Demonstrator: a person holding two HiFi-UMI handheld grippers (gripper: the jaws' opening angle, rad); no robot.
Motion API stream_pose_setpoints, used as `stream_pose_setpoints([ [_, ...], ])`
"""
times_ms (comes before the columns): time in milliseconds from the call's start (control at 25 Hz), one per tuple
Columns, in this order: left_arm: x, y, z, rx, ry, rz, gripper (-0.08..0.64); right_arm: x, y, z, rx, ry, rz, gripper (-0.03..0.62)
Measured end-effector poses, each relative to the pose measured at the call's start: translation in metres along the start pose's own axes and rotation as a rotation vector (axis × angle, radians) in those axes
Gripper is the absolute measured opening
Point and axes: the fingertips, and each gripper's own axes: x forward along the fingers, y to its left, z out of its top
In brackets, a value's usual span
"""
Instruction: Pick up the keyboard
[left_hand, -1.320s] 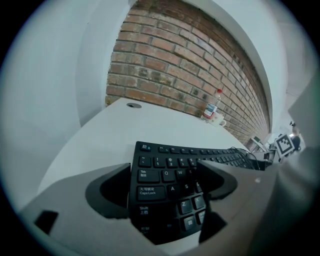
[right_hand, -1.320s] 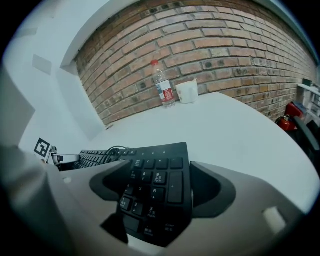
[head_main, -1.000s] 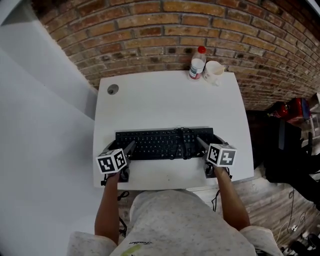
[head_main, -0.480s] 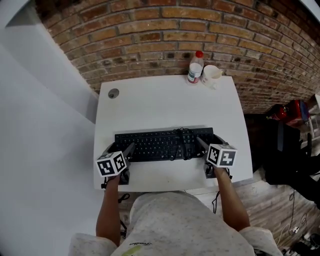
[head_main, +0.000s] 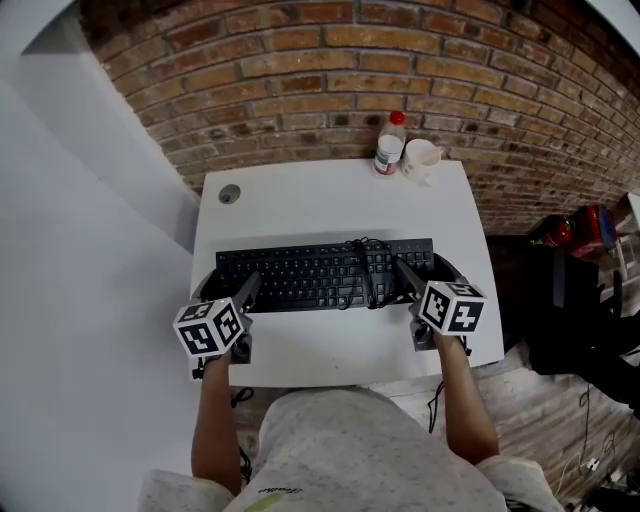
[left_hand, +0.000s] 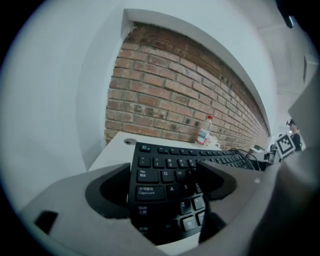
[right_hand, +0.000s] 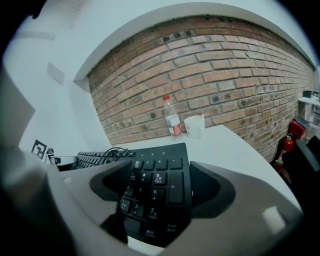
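Shifted wallward: long black keyboard (head_main: 310, 275), ends clamped in left gripper (head_main: 228, 289) and right gripper (head_main: 428, 273).
Red-capped bottle (head_main: 388, 148) beside white mug (head_main: 420, 158), contents unseen.

The wide black keyboard (head_main: 300, 278) spans nearly the whole white table (head_main: 300, 205) from side to side. Its ends fill the left tongs (head_main: 228, 290) and the right tongs (head_main: 428, 275), so no room is left between either pair of jaws. A looped black cable (head_main: 362, 268) lies across the keys right of centre. Behind the keyboard the table is bare up to its back edge, apart from a small round grey grommet (head_main: 230, 194) at the back left. At the back right a clear plastic bottle with a red cap (head_main: 389, 145) and a white mug (head_main: 421, 158) stand just beside each other near the red brick wall (head_main: 300, 60), which closes the far side. A plain white wall (head_main: 90, 250) closes the left. The near strip of table is bare.
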Motion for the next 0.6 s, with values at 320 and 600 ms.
stream_pose_setpoints([
  [320, -0.026, -0.015, 0.057, 0.023, -0.142, -0.023, 0.406, -0.026, 0.022, 0.062, -0.064, -0.137, 0.021, 0.376],
  [600, -0.048, -0.027, 0.097, 0.052, -0.239, -0.029, 0.406, -0.048, 0.037, 0.100, -0.088, -0.227, 0.038, 0.376],
])
